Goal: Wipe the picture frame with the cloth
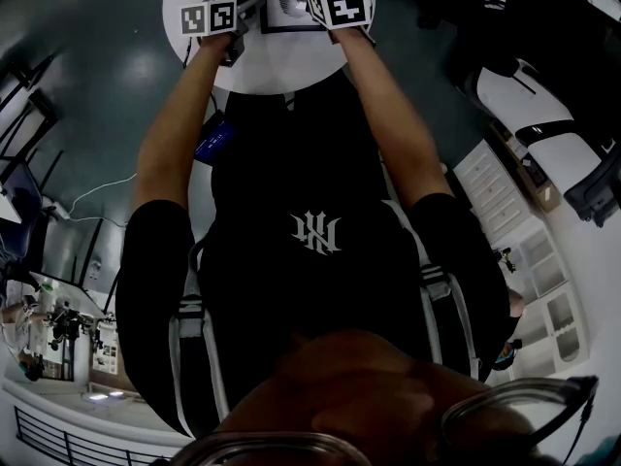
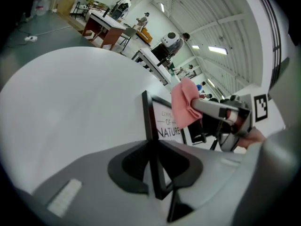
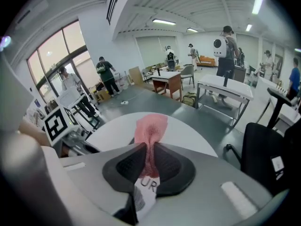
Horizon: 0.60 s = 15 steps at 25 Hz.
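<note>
Round white table [image 1: 281,66] with picture frame [image 1: 288,8]

free: round table [image 2: 70,93] lies bare left of the picture frame [image 2: 167,128] and beyond it | blocked: frame's edge fills the left gripper [image 2: 155,166] jaws; cloth [image 2: 186,102], pinched in the right gripper [image 2: 200,107], crowds the frame's front | right: black chair [image 3: 268,145] near the table rim | near side: person's torso [image 1: 310,241]
</note>
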{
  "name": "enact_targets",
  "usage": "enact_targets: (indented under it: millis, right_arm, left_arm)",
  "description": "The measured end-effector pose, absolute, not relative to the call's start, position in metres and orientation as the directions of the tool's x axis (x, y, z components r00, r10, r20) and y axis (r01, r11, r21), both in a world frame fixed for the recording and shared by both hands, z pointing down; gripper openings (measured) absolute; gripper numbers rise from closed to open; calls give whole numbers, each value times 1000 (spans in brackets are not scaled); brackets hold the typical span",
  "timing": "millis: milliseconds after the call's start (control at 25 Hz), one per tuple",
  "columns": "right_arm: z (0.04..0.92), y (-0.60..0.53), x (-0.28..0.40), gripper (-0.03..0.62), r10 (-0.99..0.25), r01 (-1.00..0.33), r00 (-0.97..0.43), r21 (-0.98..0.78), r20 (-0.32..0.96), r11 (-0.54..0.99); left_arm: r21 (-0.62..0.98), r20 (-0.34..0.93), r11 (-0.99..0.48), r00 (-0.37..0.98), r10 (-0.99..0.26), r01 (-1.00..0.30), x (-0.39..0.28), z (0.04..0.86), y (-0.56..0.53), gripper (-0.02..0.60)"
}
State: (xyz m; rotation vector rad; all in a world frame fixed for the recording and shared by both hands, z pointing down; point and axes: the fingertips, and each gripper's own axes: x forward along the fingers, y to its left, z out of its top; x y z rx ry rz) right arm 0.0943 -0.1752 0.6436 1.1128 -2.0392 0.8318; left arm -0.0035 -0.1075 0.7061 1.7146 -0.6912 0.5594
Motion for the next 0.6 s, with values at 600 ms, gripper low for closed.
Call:
enact_targets:
  millis: [600]
  right_arm:
    - [697, -162, 15, 49, -296, -806, -474, -273, 830, 525]
  left_arm:
    - [693, 681, -169, 713, -167, -701, -7, 705, -109, 63]
